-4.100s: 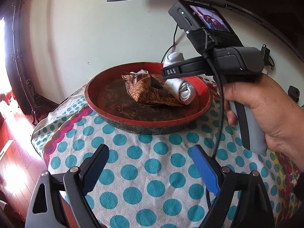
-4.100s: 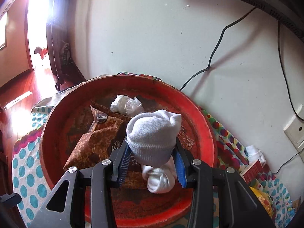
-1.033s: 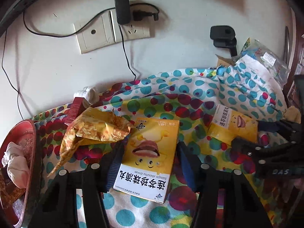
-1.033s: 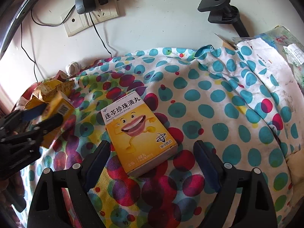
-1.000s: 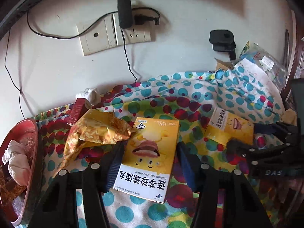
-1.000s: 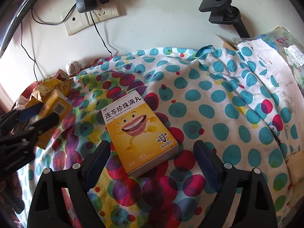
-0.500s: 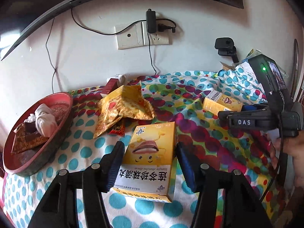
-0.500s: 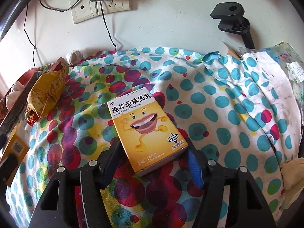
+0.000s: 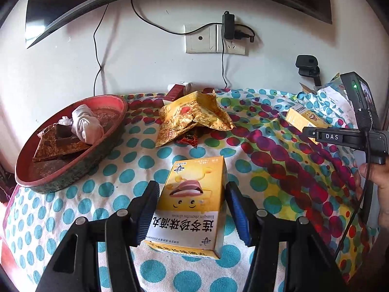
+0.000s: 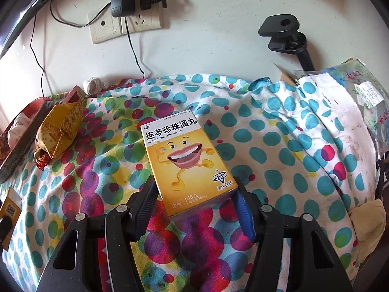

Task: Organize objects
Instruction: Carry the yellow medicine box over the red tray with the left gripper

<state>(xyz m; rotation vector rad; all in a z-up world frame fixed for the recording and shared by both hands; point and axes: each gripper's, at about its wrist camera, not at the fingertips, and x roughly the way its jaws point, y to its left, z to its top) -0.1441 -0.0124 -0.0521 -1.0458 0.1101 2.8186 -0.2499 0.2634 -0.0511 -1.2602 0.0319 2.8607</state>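
My left gripper (image 9: 192, 209) is shut on a yellow medicine box (image 9: 192, 206) and holds it above the polka-dot cloth. My right gripper (image 10: 193, 204) is shut on a second yellow medicine box (image 10: 187, 163), which it holds at the near end; that box (image 9: 304, 121) and the right gripper (image 9: 340, 138) also show at the right of the left wrist view. A red tray (image 9: 43, 177) at the left holds a white sock roll (image 9: 85, 124) and brown packets (image 9: 58, 143).
A crumpled yellow snack bag (image 9: 192, 119) lies mid-table, with a small red box (image 9: 173, 93) behind it by the wall. A wall socket with a plugged charger (image 10: 124, 17), a black clamp (image 10: 284, 34) and plastic bags (image 10: 364, 102) at the right.
My left gripper has pulled back and lifted its box, so more of the table and tray shows. My right gripper has closed on its box.
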